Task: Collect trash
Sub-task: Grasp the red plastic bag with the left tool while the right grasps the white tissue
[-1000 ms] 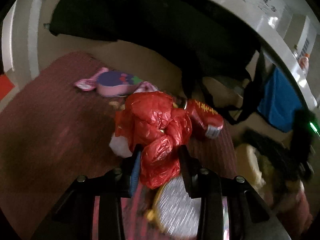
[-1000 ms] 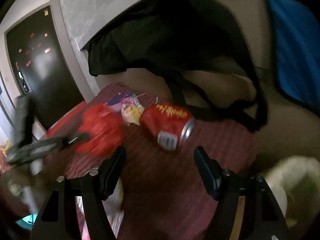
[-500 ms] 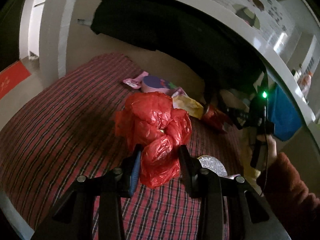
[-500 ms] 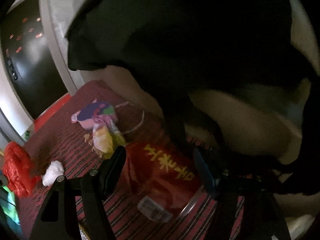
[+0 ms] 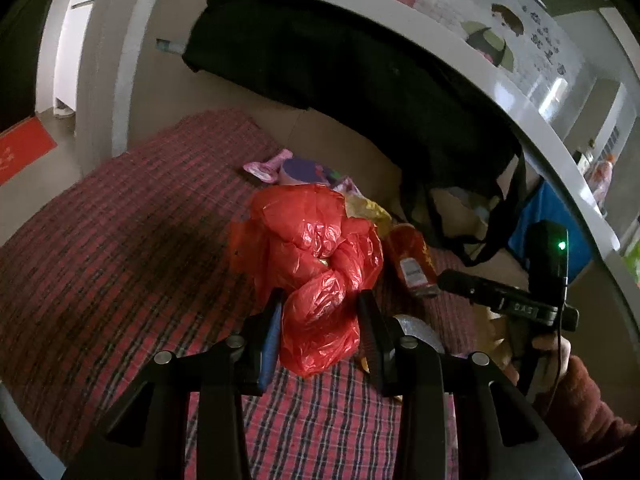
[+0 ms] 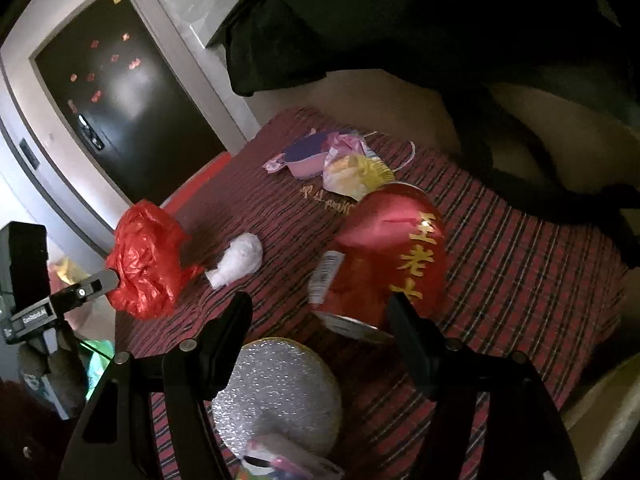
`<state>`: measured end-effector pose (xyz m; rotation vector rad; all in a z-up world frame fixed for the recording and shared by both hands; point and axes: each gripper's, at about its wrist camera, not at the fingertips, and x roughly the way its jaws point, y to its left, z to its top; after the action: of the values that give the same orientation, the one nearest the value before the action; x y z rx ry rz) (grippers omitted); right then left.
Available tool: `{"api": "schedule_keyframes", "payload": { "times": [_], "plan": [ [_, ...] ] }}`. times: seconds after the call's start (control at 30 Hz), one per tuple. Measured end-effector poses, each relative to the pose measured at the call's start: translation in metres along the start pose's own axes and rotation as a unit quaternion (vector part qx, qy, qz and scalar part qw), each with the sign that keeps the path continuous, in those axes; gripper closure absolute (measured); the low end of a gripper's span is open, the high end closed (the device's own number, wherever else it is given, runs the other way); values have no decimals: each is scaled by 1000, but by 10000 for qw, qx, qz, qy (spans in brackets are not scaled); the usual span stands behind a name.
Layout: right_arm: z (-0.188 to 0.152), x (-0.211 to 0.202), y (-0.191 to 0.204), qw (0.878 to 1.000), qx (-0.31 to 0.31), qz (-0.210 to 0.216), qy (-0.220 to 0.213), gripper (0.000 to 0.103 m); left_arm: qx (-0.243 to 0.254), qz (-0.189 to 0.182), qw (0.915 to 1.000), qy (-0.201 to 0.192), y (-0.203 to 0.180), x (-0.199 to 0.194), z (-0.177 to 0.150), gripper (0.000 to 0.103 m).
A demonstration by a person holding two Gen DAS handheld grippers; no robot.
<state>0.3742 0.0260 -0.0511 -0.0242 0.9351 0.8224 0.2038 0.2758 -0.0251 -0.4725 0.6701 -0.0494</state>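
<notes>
My left gripper is shut on a crumpled red plastic bag and holds it above the red plaid cushion. The bag also shows in the right wrist view. My right gripper is open, its fingers on either side of the near end of a red can with gold characters lying on the cushion. The can shows in the left wrist view, with the right gripper beside it. A white crumpled tissue lies between bag and can.
A yellow wrapper and a pink and purple toy lie farther back. A silver foil disc lies under my right gripper. A black bag hangs over the sofa back. A blue cloth lies at right.
My right gripper has pulled back and turned, so the can now sits between its open fingertips. My left gripper has kept the red bag, lifted over the cushion.
</notes>
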Motion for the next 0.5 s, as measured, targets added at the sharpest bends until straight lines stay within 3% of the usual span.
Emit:
{"api": "schedule_keyframes", "payload": {
  "times": [0.17, 0.3, 0.43, 0.5],
  "plan": [
    [13, 7, 1, 9971, 139, -749, -87, 35, -174, 208, 9992, -292, 21, -19, 3, 66],
    [16, 4, 35, 9976, -53, -683, -11, 35, -359, 408, 9977, -417, 45, -28, 3, 66],
    [13, 17, 80, 9994, 4, -351, 71, 35, -578, 377, 9964, -484, 63, -29, 2, 66],
    [12, 30, 98, 9990, -70, -435, 39, 36, -598, 356, 9962, -527, 67, -32, 1, 66]
  ]
}}
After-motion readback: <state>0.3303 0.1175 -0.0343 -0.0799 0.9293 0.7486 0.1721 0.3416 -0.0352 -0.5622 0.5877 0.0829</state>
